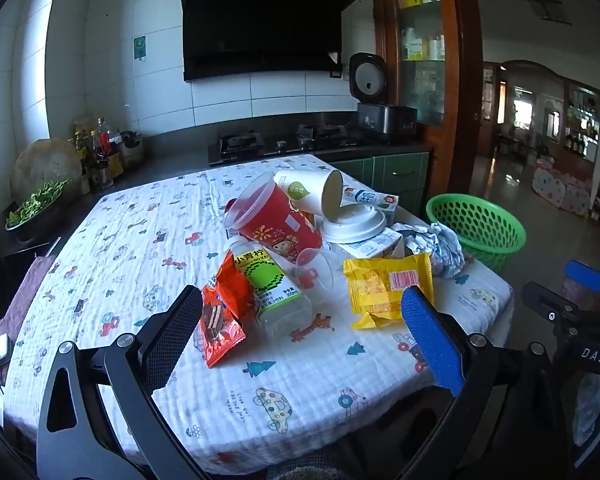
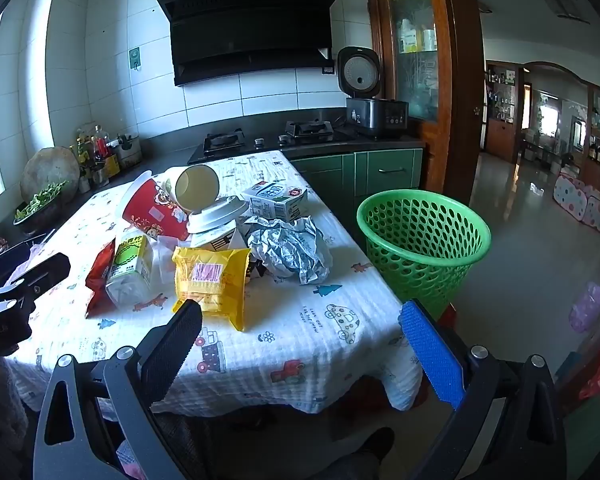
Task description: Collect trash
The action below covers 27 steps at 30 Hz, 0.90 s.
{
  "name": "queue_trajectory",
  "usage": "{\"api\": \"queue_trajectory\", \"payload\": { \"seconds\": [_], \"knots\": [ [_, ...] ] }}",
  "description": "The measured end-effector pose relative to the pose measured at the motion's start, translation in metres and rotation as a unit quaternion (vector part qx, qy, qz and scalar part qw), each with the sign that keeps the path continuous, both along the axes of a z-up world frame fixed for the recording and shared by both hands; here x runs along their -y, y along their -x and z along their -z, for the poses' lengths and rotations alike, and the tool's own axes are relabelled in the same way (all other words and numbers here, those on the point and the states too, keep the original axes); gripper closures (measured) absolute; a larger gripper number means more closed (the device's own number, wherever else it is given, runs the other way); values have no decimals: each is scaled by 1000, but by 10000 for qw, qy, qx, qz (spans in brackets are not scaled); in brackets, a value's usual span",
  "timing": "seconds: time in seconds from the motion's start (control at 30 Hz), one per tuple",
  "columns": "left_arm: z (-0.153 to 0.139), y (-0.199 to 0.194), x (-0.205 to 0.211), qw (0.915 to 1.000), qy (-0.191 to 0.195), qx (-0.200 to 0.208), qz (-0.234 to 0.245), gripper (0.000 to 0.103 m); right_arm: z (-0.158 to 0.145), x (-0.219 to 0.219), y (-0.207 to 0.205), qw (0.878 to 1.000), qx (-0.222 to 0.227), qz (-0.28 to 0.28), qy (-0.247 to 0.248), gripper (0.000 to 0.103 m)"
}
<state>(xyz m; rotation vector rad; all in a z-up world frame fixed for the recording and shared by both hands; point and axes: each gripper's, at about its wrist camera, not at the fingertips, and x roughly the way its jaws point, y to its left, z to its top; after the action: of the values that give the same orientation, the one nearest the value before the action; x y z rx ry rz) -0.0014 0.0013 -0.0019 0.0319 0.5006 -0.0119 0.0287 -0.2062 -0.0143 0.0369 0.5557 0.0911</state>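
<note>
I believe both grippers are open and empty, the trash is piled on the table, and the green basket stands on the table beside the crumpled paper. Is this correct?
Not quite. The green basket stands on the floor past the edge of the table, not on it; the right wrist view shows this. The rest holds: the left gripper and right gripper are open and empty, and the trash is piled near the crumpled paper.

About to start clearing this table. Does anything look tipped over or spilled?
Yes. The red cup and the white paper cup lie tipped on their sides, the paper cup resting on a loose white lid. The plastic bottle lies flat. No spilled liquid shows.
</note>
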Motion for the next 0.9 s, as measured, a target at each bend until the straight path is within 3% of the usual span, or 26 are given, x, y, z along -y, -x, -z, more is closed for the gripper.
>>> {"api": "queue_trajectory", "payload": {
  "seconds": [0.9],
  "knots": [
    [0,-4,-1,9999,-20,72,-71,5,-1,-1,-1,10000,23,-68,-44,6]
  ]
}}
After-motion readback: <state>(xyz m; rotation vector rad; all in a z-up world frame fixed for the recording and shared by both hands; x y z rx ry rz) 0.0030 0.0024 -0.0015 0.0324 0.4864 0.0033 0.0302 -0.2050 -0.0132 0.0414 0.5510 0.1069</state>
